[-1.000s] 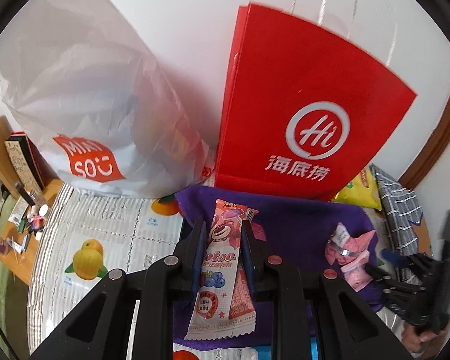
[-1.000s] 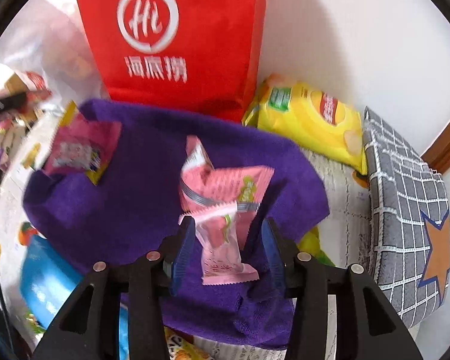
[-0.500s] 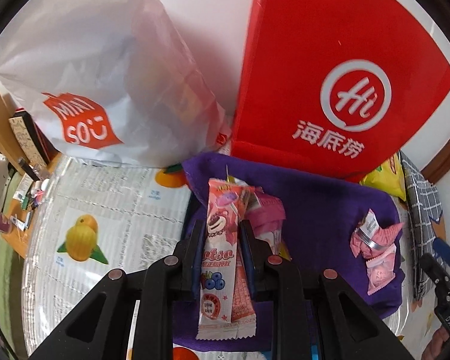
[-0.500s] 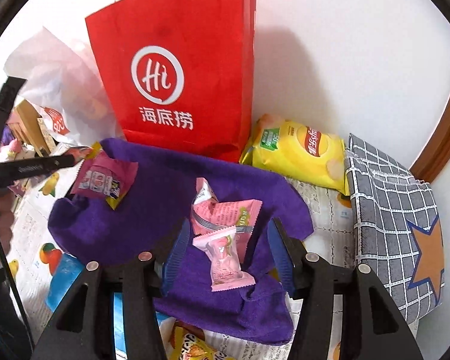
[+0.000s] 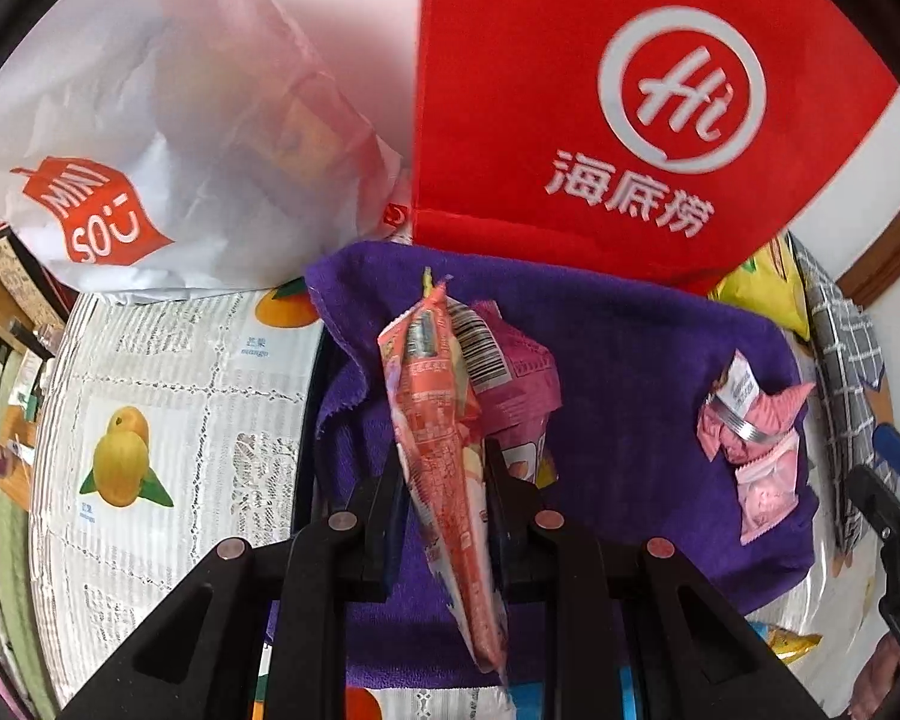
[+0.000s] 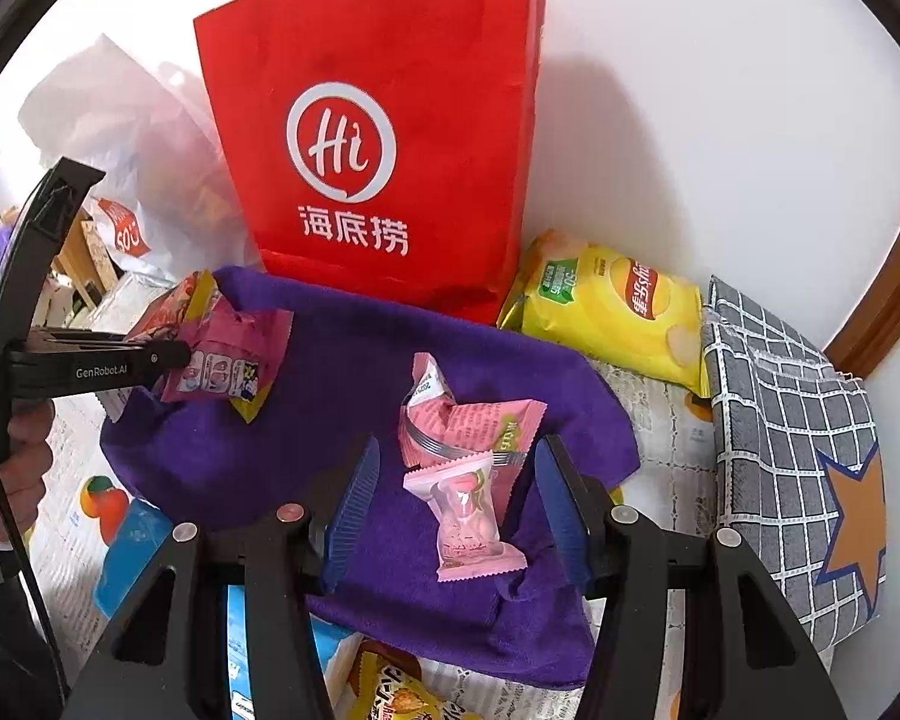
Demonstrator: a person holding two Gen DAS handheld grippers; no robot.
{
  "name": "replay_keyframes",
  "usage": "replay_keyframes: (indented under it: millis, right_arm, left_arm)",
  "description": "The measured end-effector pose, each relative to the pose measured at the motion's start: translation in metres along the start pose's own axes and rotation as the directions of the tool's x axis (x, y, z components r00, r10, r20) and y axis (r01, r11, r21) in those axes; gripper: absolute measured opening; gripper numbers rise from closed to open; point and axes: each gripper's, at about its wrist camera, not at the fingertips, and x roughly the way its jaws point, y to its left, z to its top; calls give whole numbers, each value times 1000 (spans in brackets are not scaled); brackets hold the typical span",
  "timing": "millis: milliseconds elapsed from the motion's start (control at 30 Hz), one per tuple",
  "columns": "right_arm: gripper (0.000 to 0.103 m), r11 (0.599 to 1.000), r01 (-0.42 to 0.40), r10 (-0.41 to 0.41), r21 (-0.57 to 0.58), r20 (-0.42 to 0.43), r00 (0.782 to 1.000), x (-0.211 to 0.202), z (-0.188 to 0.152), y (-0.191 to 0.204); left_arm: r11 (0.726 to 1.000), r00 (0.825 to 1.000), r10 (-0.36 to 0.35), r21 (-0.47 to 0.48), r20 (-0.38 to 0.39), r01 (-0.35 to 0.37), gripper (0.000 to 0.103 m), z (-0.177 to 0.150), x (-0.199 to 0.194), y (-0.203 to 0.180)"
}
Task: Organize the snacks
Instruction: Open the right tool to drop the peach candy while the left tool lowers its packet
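Note:
My left gripper [image 5: 441, 468] is shut on a long pink snack bar [image 5: 444, 450], held over the left end of a purple towel [image 5: 618, 372], just above a magenta snack packet [image 5: 516, 384]. In the right wrist view that gripper [image 6: 177, 354] reaches over the same packet [image 6: 234, 354]. My right gripper [image 6: 456, 516] is open and empty, its fingers either side of two pink candy packets [image 6: 468, 462] lying on the towel [image 6: 342, 420]. Those packets also show in the left wrist view [image 5: 756, 444].
A red paper bag [image 6: 384, 150] stands behind the towel, with a white plastic bag [image 5: 150, 138] to its left. A yellow chip bag [image 6: 618, 306] and a grey checked cloth bag [image 6: 798, 420] lie on the right. Blue and yellow packets [image 6: 390, 690] lie at the front.
My left gripper has moved forward and lower with the bar, which has twisted to show its back side. My right gripper has drawn back from the pink packets and opened wider.

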Motion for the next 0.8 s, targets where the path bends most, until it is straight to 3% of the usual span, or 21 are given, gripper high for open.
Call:
replay_keyframes:
  millis: [300, 367, 500, 800]
  right_arm:
    - [54, 1000, 3, -3, -1, 3, 1000, -2, -1, -1]
    - [54, 1000, 9, -9, -2, 4, 1000, -2, -1, -1]
    - [54, 1000, 12, -12, -1, 3, 1000, -2, -1, -1]
    - [54, 1000, 6, -6, -24, 14, 1000, -8, -1, 7]
  left_arm:
    - [997, 1000, -29, 65, -11, 30, 22, -3, 2, -13]
    - [997, 1000, -28, 76, -5, 28, 25, -2, 0, -13]
    - [997, 1000, -15, 71, 6, 14, 41, -1, -1, -8]
    - [994, 997, -18, 112, 72, 10, 47, -2, -21, -17]
